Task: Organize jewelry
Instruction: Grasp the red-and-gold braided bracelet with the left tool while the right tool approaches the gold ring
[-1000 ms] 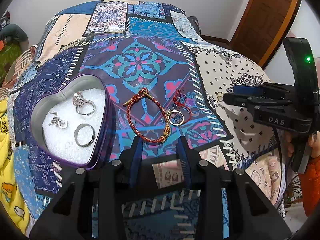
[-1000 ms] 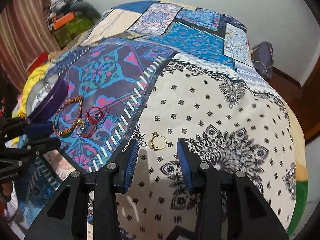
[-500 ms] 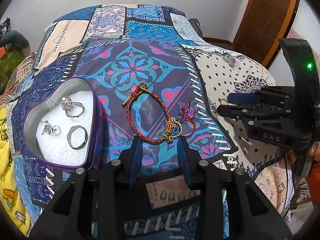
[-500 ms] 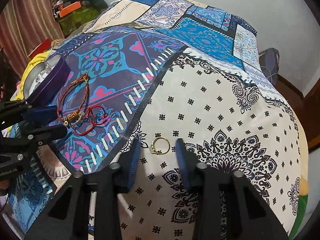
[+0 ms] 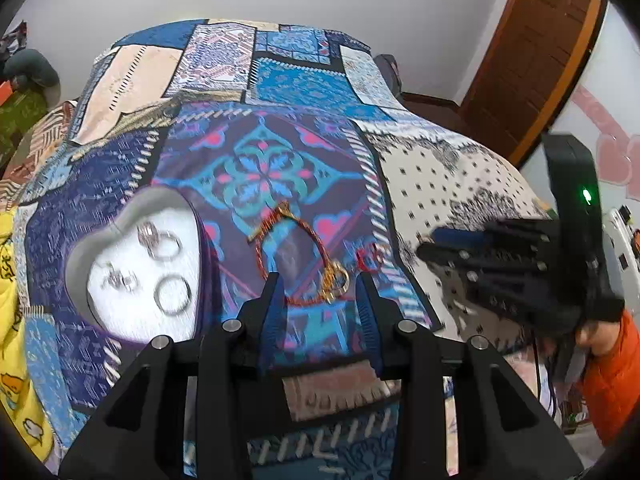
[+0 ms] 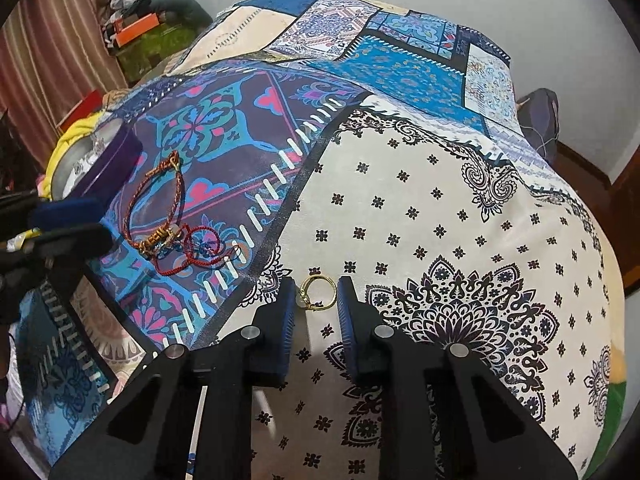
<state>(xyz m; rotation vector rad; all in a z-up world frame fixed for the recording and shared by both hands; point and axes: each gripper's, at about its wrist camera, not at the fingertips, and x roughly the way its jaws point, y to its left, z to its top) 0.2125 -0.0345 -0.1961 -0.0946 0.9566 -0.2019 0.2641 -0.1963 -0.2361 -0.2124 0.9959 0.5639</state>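
1. Straddling a small gold ring (image 6: 317,292) at lower centre of the right wrist view, the right gripper (image 6: 316,308) has its jaws apart, pads on either side of the ring; contact cannot be told.
2. The ring lies on the white dotted patch of the quilt (image 6: 440,208).
3. The left gripper (image 5: 320,296), lower centre of the left wrist view, has its jaws apart around the near end of a red braided bracelet (image 5: 296,256) with a gold clasp.
4. A thin red cord loop (image 5: 370,258) lies just right of the bracelet.
5. The heart-shaped tin (image 5: 80,248), at left of the frame, holds three silver rings (image 5: 172,294) on white lining.
6. The left view is motion-blurred; fine detail is unclear.
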